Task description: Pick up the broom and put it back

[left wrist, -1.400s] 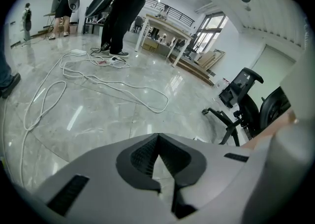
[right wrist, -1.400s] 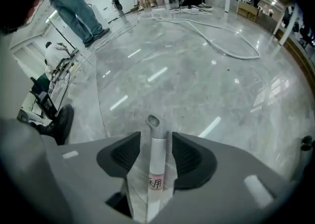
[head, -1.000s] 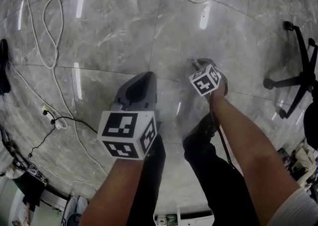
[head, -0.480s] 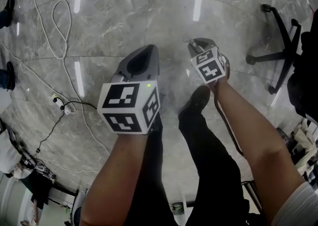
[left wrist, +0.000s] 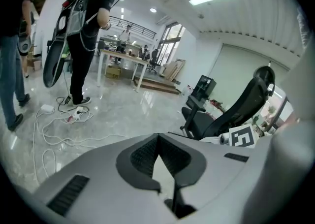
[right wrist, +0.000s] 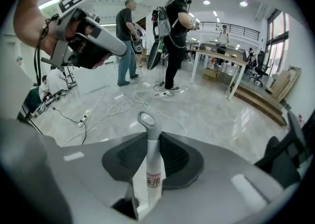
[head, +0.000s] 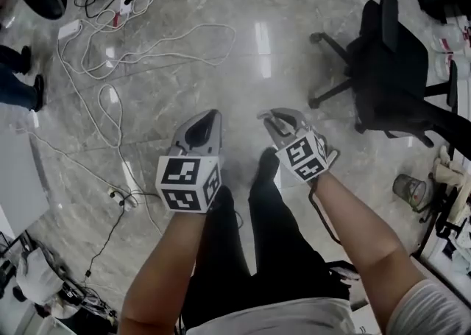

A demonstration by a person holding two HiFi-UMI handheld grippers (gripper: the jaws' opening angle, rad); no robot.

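Broom handle (right wrist: 150, 161) sits clamped between the jaws of the right gripper (head: 282, 123), so the task's thing is already in that hand and off the floor. The left gripper (head: 208, 118), just beside it at frame centre, has its jaws together on nothing. The white shaft lies along the right gripper's pointing line. Its grey hanging loop (right wrist: 146, 120) pokes out past the jaw tips, and the rest runs back toward the bottom of the right gripper view. The bristle end shows in no view. Below is a polished grey marble floor (head: 221, 2), with white cables (head: 147, 46) at upper left and a black office chair (head: 390, 68) at upper right. No rack or resting place for the broom is visible, so one probably has to be found first.
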